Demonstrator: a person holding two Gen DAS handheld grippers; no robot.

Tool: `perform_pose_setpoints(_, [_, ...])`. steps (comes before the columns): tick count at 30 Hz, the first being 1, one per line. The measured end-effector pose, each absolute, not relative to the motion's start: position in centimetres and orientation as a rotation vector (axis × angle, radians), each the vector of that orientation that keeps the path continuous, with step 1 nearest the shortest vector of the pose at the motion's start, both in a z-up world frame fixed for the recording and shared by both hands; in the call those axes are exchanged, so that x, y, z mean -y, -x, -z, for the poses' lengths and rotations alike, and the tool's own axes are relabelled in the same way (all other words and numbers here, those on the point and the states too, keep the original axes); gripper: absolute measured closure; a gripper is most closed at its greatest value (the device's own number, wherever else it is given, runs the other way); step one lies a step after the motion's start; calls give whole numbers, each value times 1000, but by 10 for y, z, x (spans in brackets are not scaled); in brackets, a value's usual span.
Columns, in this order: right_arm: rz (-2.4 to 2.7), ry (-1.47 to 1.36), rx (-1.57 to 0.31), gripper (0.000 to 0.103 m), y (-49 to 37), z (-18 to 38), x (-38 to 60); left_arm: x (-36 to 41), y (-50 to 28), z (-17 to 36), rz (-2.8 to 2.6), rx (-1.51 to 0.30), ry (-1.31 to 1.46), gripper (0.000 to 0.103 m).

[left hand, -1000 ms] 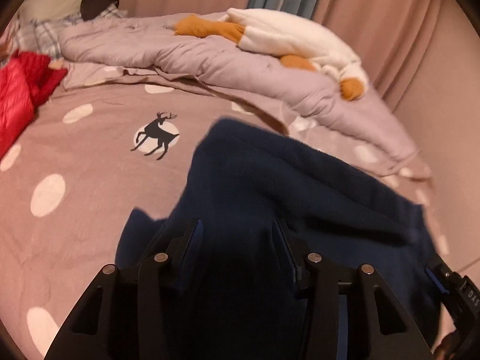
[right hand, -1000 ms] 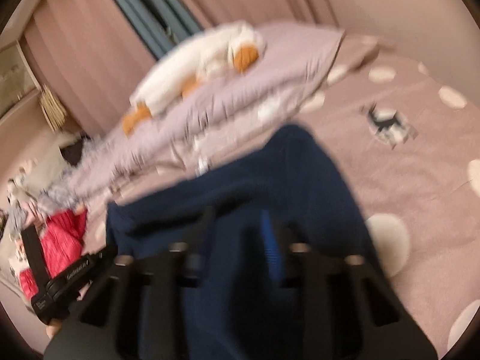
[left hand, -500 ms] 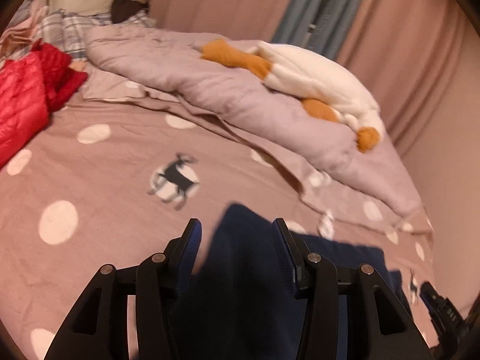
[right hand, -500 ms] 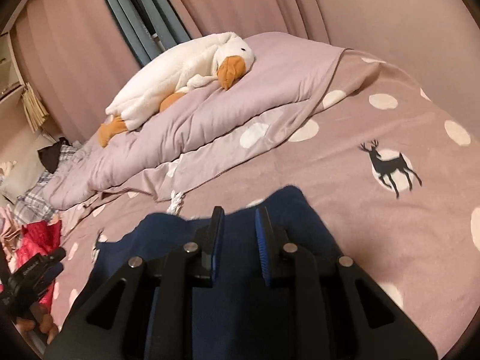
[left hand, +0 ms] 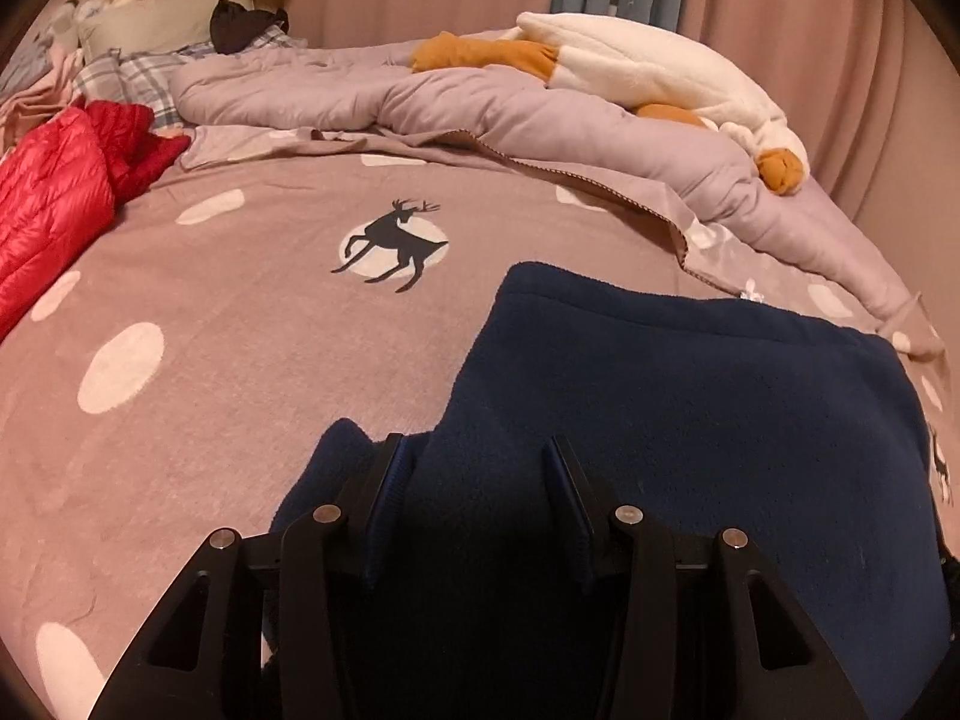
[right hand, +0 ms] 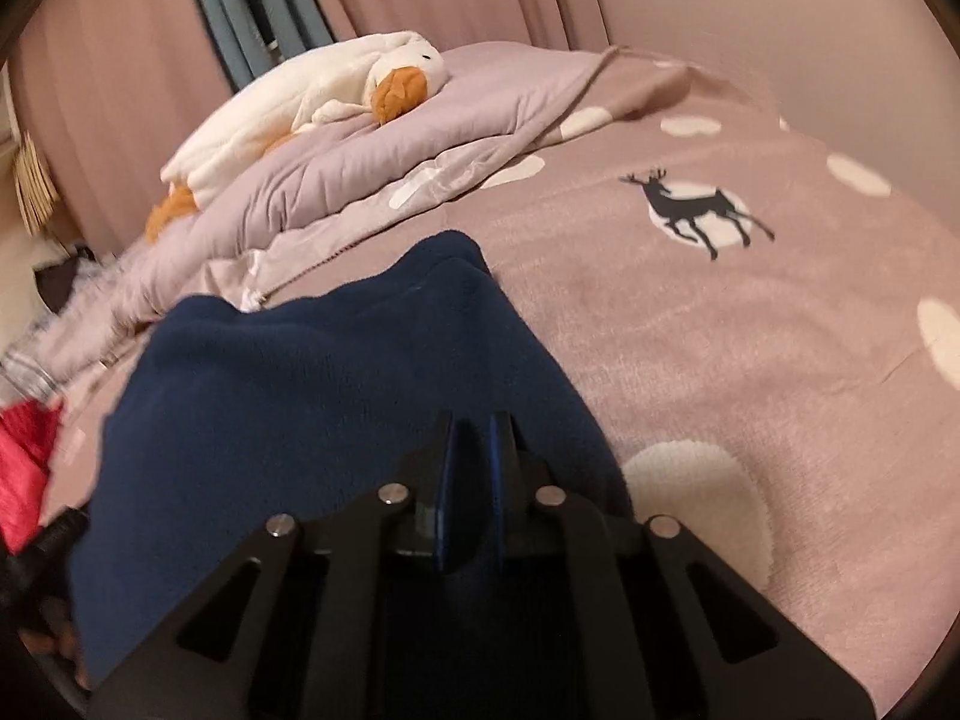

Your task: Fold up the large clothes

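Observation:
A navy fleece garment [left hand: 690,390] lies spread on the pink spotted bed sheet [left hand: 240,312], its far edge folded over. My left gripper [left hand: 474,444] is at its near left edge, shut on a thick bunch of the fleece that fills the gap between the fingers. In the right wrist view the same garment [right hand: 336,372] stretches off to the left. My right gripper [right hand: 473,420] is at its near right edge. Its jaws are closing to a narrow slit, pinched on a thin fold of the navy fleece.
A rumpled lilac duvet [left hand: 480,114] with a white and orange goose plush [left hand: 648,60] lies across the far side of the bed. A red padded jacket [left hand: 48,192] is heaped at the left. Pink curtains hang behind. The sheet [right hand: 720,330] shows deer prints.
Both grippers swung up, then came down toward the bed with the garment, which now lies spread flat on the sheet. The right jaws have narrowed to a slit.

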State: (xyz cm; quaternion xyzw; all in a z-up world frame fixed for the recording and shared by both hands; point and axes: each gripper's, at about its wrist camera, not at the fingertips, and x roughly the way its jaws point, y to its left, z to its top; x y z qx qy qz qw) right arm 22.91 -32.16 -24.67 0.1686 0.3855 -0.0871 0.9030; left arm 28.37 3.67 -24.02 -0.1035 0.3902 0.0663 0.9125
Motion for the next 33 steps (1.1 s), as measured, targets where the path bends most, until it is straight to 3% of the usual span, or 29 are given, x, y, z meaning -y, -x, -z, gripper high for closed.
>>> perform_pose_setpoints(20, [166,-382,-773,92,-224,247,326,-38,-276,241,-121,-797,226,55])
perform_pose_setpoints(22, [167,-378,-774,90,-222,245,324,-40,-274,238,-115,-807,246,49])
perform_pose_setpoints(23, [166,-378,-776,89,-221,243,324,-39,-272,235,-110,-814,251,40])
perform_pose_setpoints(26, [162,-368,-787,69,-211,233,320,-37,-255,224,-85,-804,233,20])
perform_pose_setpoints(28, [140,-385,-769,32,-196,224,316,-35,-236,220,-127,-771,196,9])
perform_pose_setpoints(30, [104,-388,-759,24,-182,215,306,-36,-223,218,-123,-761,190,4])
perform_pose_setpoints(33, [114,-311,-768,22,-166,204,291,-45,-205,218,-118,-775,235,3])
